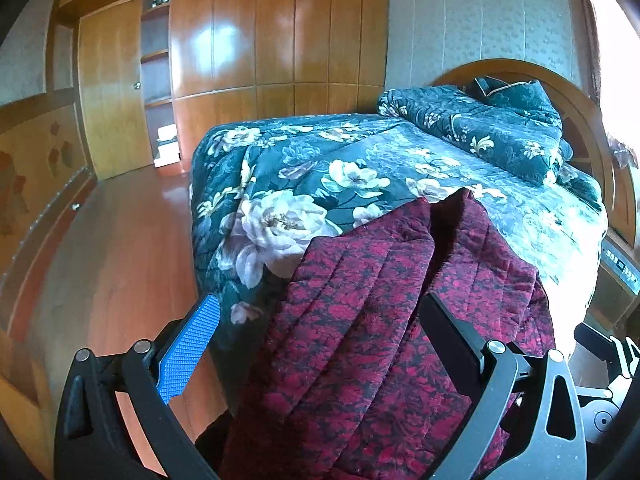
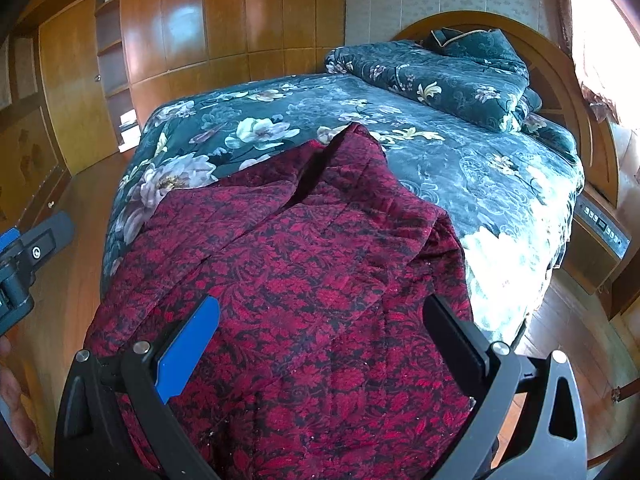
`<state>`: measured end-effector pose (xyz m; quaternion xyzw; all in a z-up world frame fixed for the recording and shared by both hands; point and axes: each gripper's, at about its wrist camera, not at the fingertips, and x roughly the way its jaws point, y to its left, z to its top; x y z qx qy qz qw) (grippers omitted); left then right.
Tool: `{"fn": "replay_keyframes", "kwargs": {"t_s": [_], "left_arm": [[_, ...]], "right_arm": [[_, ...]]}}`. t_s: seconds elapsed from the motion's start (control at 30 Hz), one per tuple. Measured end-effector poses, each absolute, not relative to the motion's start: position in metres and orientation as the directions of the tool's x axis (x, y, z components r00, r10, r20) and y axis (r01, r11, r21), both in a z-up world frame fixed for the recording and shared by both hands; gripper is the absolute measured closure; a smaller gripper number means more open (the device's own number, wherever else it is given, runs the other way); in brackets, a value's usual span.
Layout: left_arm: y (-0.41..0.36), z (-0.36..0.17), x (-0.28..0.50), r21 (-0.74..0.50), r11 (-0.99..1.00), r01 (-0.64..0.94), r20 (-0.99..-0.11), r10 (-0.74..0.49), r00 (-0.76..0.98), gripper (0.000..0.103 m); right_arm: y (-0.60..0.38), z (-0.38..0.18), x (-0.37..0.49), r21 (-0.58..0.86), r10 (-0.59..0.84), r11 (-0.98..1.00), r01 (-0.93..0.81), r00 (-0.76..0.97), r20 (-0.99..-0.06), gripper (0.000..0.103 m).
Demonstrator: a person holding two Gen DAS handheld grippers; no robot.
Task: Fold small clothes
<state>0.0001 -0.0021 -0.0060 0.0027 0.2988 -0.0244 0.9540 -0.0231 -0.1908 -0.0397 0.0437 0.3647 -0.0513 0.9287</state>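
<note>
A dark red quilted garment with a floral pattern (image 1: 360, 320) lies at the foot of the bed and hangs over its near edge; it also shows in the right wrist view (image 2: 312, 264). My left gripper (image 1: 320, 320) is open and empty, its jaws spread wide over the garment's left part at the bed's corner. My right gripper (image 2: 320, 320) is open and empty, its jaws spread wide above the garment's near middle. The left gripper's body (image 2: 24, 264) shows at the left edge of the right wrist view.
The bed has a teal floral cover (image 2: 460, 160) and a folded teal quilt (image 2: 448, 76) by the wooden headboard (image 2: 568, 92). Wooden wardrobes (image 1: 272, 28) stand behind. Wooden floor (image 1: 108, 248) lies left of the bed. A bedside unit (image 2: 600, 240) stands at right.
</note>
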Motion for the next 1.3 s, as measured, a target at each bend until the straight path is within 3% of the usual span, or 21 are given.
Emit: {"fn": "replay_keyframes", "kwargs": {"t_s": [1.3], "left_arm": [[-0.0008,-0.0071,0.0002,-0.016,0.997,0.071,-0.590,-0.067,0.804,0.004]], "right_arm": [[-0.1866,-0.0417,-0.0193,0.033,-0.059,0.993,0.113,0.723,-0.688,0.002]]}}
